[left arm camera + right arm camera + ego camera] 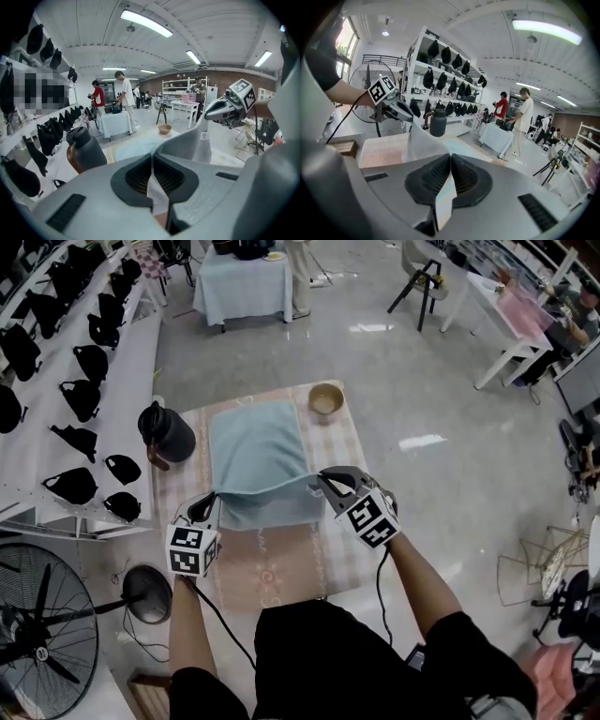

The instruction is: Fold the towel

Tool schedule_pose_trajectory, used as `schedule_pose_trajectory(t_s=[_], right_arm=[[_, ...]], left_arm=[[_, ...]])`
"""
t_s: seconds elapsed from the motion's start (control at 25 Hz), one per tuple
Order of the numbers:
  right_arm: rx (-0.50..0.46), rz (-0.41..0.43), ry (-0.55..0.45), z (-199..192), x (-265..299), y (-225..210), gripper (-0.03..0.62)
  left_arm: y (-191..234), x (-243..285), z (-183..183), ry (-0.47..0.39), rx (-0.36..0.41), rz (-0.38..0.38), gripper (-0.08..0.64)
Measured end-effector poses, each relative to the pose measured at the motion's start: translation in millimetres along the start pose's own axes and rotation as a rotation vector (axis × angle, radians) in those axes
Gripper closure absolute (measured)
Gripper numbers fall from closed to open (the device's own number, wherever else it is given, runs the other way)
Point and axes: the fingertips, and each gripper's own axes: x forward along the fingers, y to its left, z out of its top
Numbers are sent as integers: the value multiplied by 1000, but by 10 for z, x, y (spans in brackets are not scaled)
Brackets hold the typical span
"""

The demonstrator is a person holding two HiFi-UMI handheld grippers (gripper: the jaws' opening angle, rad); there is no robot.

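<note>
**Towel's near edge held up by both grippers**

Closest to the head camera is the person's black shirt (319, 652), with both bare forearms reaching forward from it over a pink checked mat (281, 563). Each hand carries a gripper topped by a marker cube. The left gripper (210, 506) has its jaws pressed together on the near left corner of the towel (258, 451); its own view shows a thin fold of pale cloth pinched between the dark ribbed pads. The right gripper (324, 482) is likewise clamped narrow on the near right corner, with a strip of cloth standing between its pads.

That light blue towel lies in the middle of the mat. Its far part rests flat, while its near edge is raised off the mat and sags slightly between the two grippers, which stand apart at roughly the towel's width. Both grippers tilt downward toward the mat.

A small tan bowl (325, 401) sits on the mat just beyond the towel's far right corner. A dark bottle (169, 432) with a brownish base stands upright at the mat's left edge, near the towel but not touching it. Left of the mat runs a white shelf (131, 371) lined with black bags, and a floor fan (37, 634) stands at the lower left. Farther back is a table draped in pale cloth (244, 287).
</note>
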Motion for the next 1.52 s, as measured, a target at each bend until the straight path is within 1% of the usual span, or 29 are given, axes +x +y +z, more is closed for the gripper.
schedule_pose_trajectory(t_s=[0.08, 0.2, 0.32, 0.64, 0.88, 1.08, 1.28, 1.44, 1.52], right_arm=[[12, -13, 1, 60, 159, -134, 578], [0, -29, 8, 133, 416, -323, 577], [-7, -39, 25, 136, 728, -510, 577], [20, -59, 80, 29, 1474, -999, 577], [12, -59, 103, 38, 2026, -1294, 577], [24, -69, 145, -76, 2435, -1488, 577], [45, -89, 178, -192, 2704, -1611, 577], [57, -120, 200, -257, 2881, -1691, 575], [58, -136, 208, -288, 2953, -1730, 575]], left_arm=[[166, 171, 76, 6, -6, 19, 540], [458, 393, 179, 4, -27, 49, 540], [709, 660, 206, 12, -37, 64, 540], [1178, 1334, 235, 54, -59, 85, 540], [1540, 1671, 300, 62, -87, 147, 540], [1749, 2022, 242, 90, -83, 167, 539], [1935, 2360, 213, 106, -73, 176, 538], [2059, 2582, 182, 121, -84, 192, 538], [2096, 2662, 155, 116, -98, 212, 538]])
